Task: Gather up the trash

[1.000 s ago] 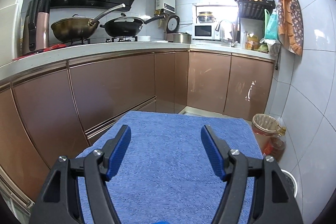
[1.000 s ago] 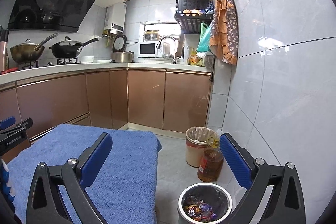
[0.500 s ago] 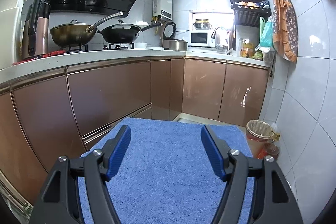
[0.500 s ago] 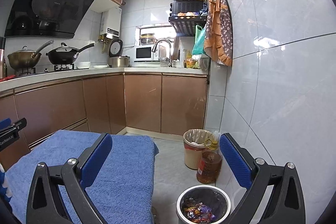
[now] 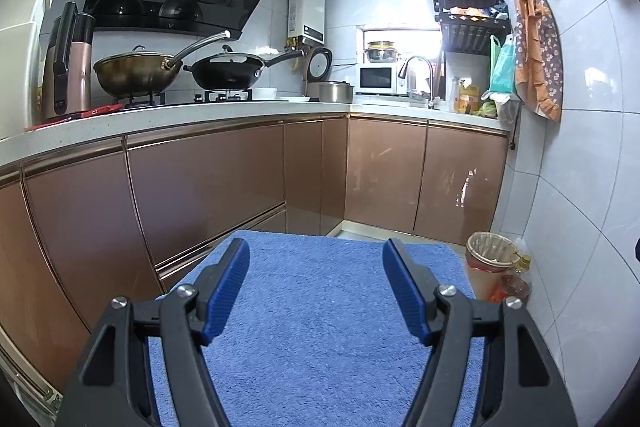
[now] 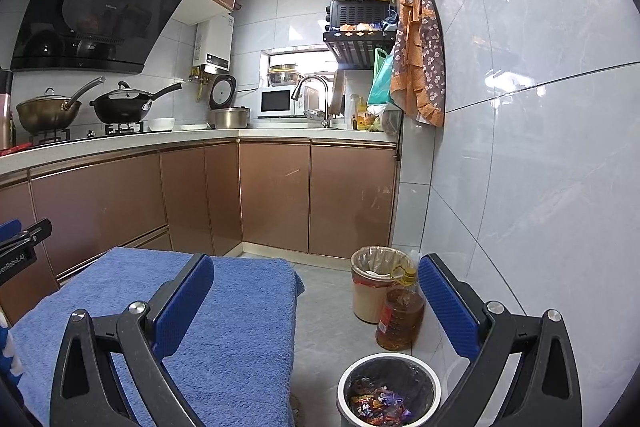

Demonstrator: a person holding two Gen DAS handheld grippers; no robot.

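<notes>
Wrappers [image 6: 380,401] heaped inside the small steel-rimmed bin [image 6: 390,359] are too small and jumbled to tell apart singly; they show only as a mix of orange, purple and dark foil against the black liner, and the bin's near edge is cut off by the bottom of the right wrist view. That bin stands on the grey floor close to the white tiled wall, just in front of an amber oil bottle [image 6: 400,315] with a yellow cap, which in turn stands just beside a taller bagged bin [image 6: 372,287]; what lies in the taller one cannot be made out beyond a pale patch. From the left wrist view the small bin is out of sight, and only the taller bin [image 5: 490,267] and part of the bottle [image 5: 514,285] show past the edge of the blue towel [image 5: 320,307]. The left gripper [image 5: 316,291] is held above the towel with its blue-padded jaws spread wide and nothing between them. The right gripper [image 6: 316,303] is likewise spread wide and empty, one finger over the towel [image 6: 232,327], the other over the floor by the wall, the small bin showing low between them.
</notes>
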